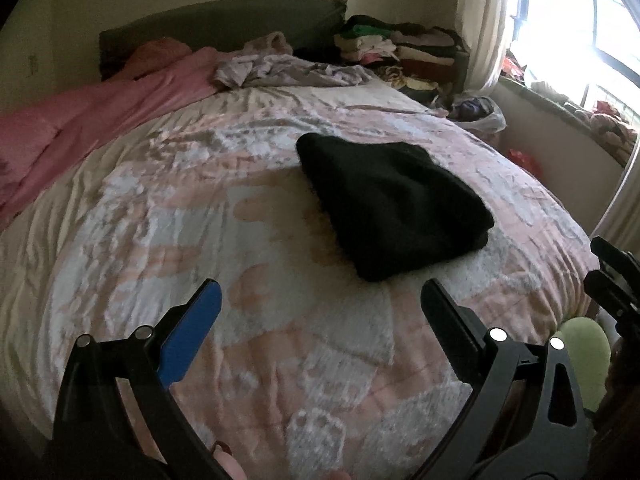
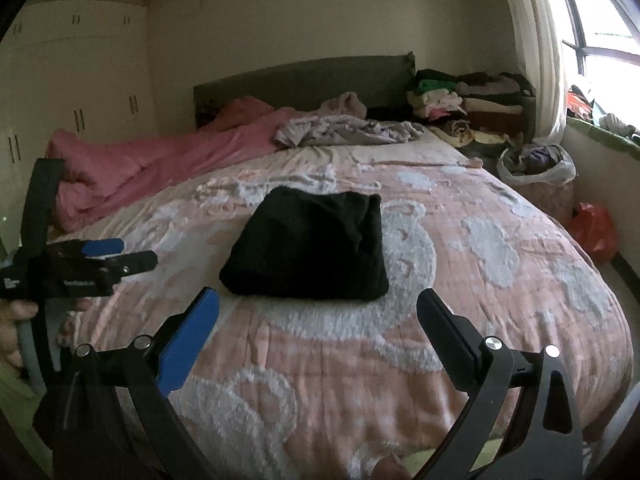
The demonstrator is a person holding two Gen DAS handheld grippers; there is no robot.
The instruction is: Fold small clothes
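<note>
A folded black garment (image 2: 306,242) is laid on the pink-and-white bed cover (image 2: 500,280), near the middle of the bed. The left gripper (image 1: 320,300) and the right gripper (image 2: 318,308) are held above the cover just short of it, fingers spread wide, nothing grasped. Stacked clothes (image 2: 468,100) are seen beside the headboard.

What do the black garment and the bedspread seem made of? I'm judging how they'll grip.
Black garment: looks like soft matte knit or fleece; no sheen, thick rounded folded edges. Bedspread: seemingly quilted cotton-like cloth, pink with raised, fuzzy white tufted patterns; stitch lines show. Exact fibres can't be told.
</note>
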